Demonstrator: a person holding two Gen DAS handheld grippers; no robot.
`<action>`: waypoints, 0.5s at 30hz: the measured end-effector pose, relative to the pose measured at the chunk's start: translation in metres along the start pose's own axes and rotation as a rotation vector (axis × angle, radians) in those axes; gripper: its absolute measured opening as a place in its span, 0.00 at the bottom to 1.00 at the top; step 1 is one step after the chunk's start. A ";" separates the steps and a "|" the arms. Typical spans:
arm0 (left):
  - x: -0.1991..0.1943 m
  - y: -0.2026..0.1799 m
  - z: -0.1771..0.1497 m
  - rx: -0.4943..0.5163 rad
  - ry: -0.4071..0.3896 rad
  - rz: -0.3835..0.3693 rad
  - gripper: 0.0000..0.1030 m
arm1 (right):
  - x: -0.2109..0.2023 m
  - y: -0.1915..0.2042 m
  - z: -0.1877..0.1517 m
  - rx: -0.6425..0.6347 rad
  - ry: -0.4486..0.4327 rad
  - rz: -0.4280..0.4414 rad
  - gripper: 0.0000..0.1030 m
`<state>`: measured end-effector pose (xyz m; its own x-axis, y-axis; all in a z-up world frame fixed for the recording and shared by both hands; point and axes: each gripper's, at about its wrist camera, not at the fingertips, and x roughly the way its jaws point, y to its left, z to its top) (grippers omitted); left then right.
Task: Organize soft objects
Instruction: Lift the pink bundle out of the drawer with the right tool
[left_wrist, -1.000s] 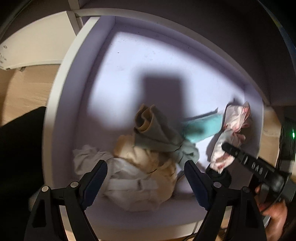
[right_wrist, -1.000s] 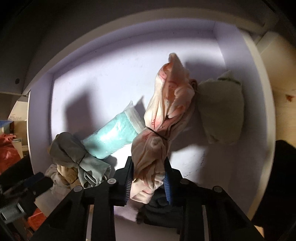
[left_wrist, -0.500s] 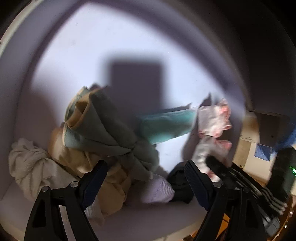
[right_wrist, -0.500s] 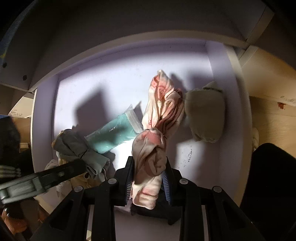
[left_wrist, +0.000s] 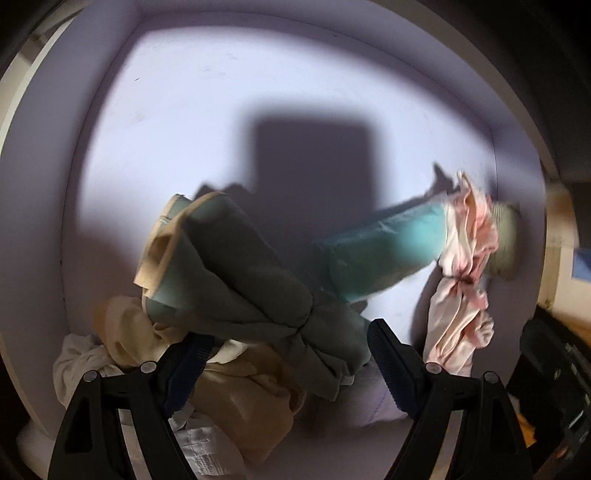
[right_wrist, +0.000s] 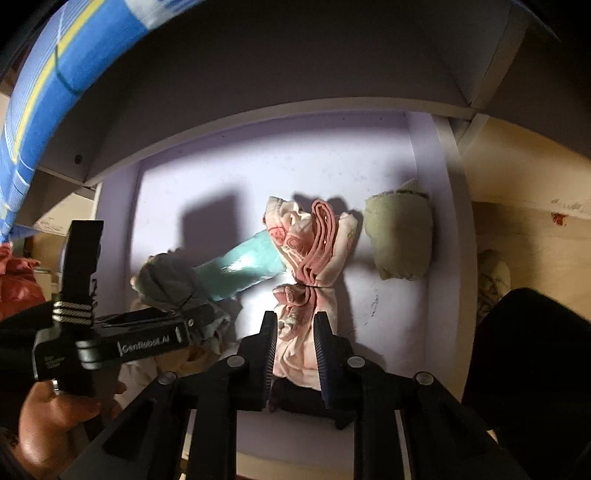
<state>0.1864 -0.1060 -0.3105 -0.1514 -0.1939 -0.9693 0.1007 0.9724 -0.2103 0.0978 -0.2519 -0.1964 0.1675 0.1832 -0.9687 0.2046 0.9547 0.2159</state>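
An open drawer (left_wrist: 221, 110) with a pale lavender floor holds soft bundles. My left gripper (left_wrist: 288, 343) points down, open, its fingers on either side of a tied grey-green cloth bundle (left_wrist: 240, 273); I see no pad pressing on it. Under that bundle lie a beige cloth (left_wrist: 243, 398) and a white cloth (left_wrist: 81, 365). My right gripper (right_wrist: 295, 325) is shut on the lower end of a tied pink-and-white cloth bundle (right_wrist: 310, 243), which hangs above the drawer floor (right_wrist: 207, 173). A teal packet (right_wrist: 243, 266) lies between the two bundles.
An olive-green rolled bundle (right_wrist: 400, 236) rests against the drawer's right wall (right_wrist: 443, 221). A dark item (right_wrist: 303, 398) lies below the right gripper's fingers. A hand (right_wrist: 48, 424) holds the left gripper at the lower left. A blue striped thing (right_wrist: 55, 74) is at the upper left.
The left gripper has come down close over the grey-green bundle, still open. The right gripper has risen with the pink-and-white bundle, and the drawer looks smaller in its view.
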 end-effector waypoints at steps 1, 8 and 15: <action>0.000 -0.003 0.000 0.002 -0.004 -0.001 0.84 | 0.005 0.003 0.002 -0.008 0.007 0.004 0.21; -0.004 -0.002 -0.005 -0.014 -0.010 -0.023 0.84 | 0.050 0.003 0.021 0.045 0.079 -0.031 0.52; -0.036 0.002 -0.009 -0.032 -0.046 -0.051 0.84 | 0.086 -0.005 0.028 0.084 0.154 -0.046 0.40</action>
<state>0.1832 -0.0953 -0.2747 -0.1100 -0.2480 -0.9625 0.0625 0.9647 -0.2558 0.1380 -0.2470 -0.2773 0.0080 0.1798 -0.9837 0.2895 0.9412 0.1744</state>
